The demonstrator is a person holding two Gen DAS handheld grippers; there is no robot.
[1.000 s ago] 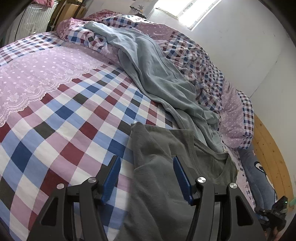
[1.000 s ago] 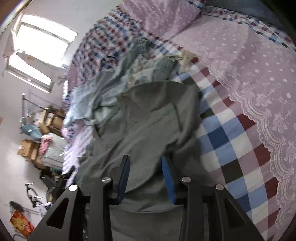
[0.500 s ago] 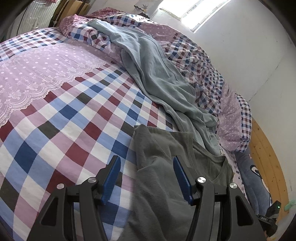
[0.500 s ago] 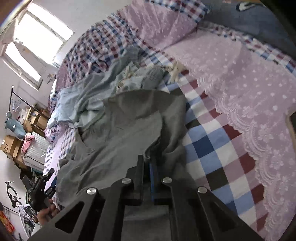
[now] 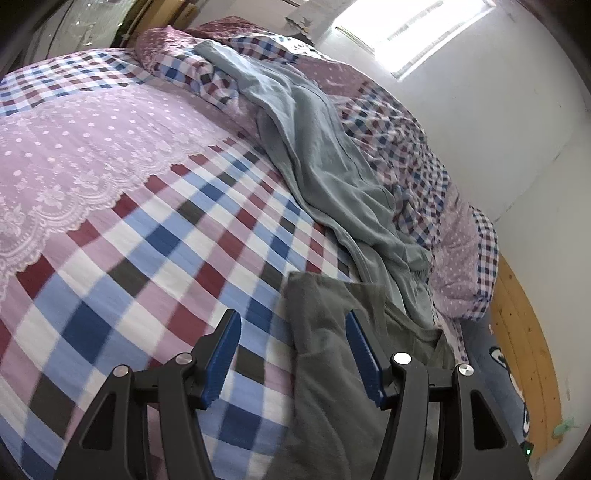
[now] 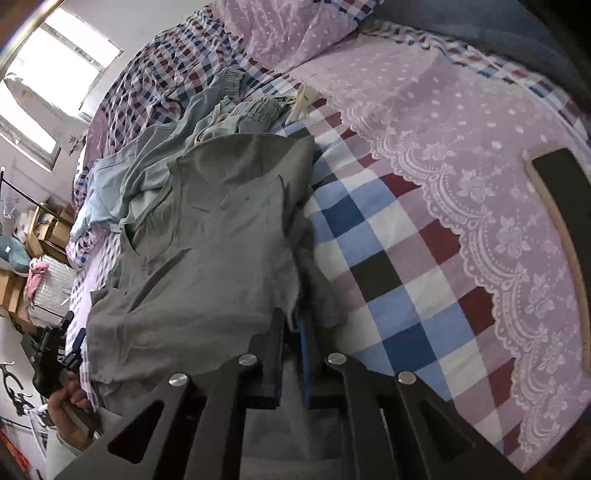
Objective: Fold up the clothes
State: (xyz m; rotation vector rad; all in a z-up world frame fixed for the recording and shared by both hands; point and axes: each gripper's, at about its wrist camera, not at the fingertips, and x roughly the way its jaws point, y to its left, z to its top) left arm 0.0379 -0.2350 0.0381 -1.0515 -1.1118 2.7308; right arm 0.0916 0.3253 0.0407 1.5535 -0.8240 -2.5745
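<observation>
Left wrist view: checked bedspread (image 5: 155,236) beneath white wall (image 5: 517,122), bright window (image 5: 417,33).

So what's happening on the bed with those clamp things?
A person is folding clothes with a gripper in each hand. The right gripper is shut on an edge of the grey shirt, which lies rumpled on the checked bedspread. The left gripper is open, poised over another edge of that shirt and not gripping anything yet. A pale blue garment lies crumpled beyond, waiting.
</observation>
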